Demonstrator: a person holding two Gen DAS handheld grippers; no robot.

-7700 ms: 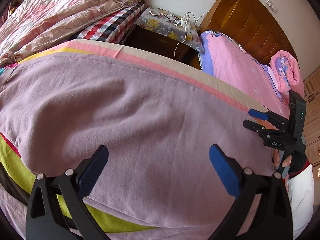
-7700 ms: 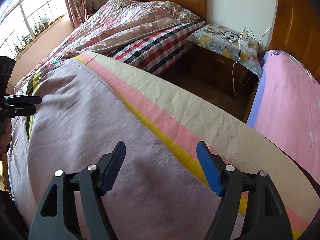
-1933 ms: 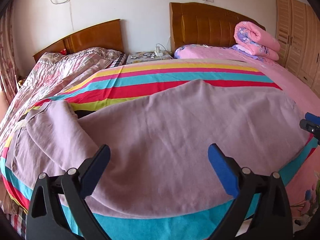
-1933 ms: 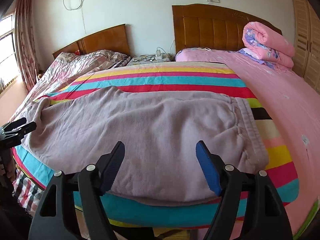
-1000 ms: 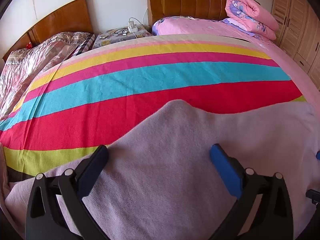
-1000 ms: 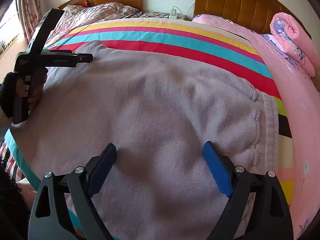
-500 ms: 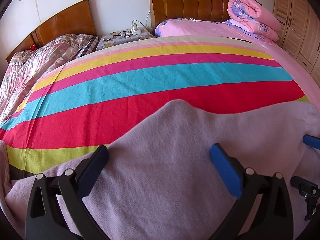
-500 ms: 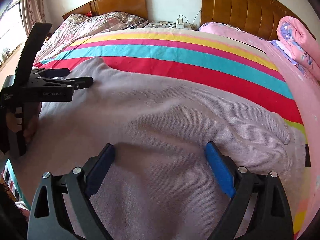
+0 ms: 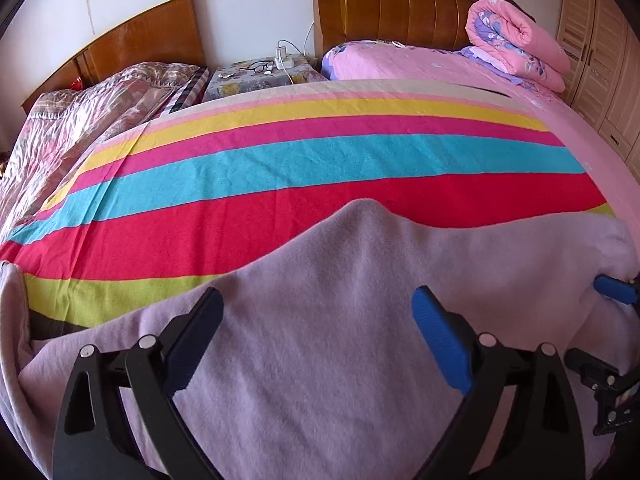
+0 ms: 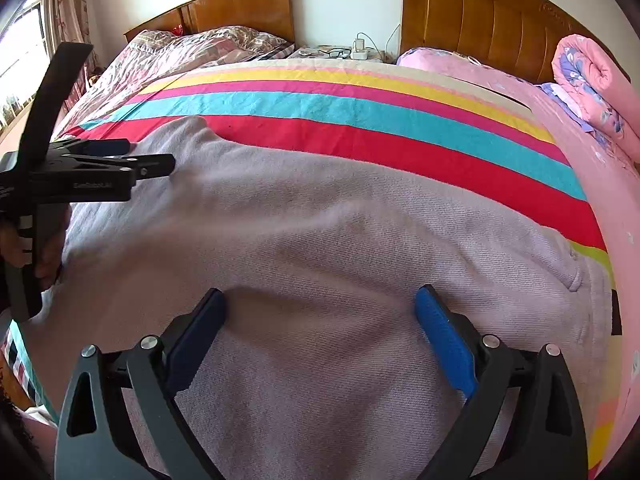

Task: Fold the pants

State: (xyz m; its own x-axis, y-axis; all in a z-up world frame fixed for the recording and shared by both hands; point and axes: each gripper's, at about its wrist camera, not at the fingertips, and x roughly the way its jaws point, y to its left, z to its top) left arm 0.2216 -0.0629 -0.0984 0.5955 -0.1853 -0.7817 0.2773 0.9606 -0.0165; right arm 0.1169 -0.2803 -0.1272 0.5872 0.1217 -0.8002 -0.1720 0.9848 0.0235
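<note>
Left gripper [image 9: 316, 336] jaws wide, just closed in a little, nothing pinched; pads hang over pants [image 9: 360, 300], contact unclear from this angle. Right gripper [image 10: 320, 332] jaws wide, just spread further, gripping nothing, tips seemingly resting on fabric. Both angled steeply down. Hand [image 10: 16, 248] grips left handle at pants' left edge. Pants lie flat across striped blanket [image 9: 304, 168] on bed

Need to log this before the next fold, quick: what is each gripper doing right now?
Left gripper: open, nothing held, above the lilac pants; jaws have just been closing slightly.
Right gripper: open, nothing held, above the pants; jaws have just been opening.
</note>
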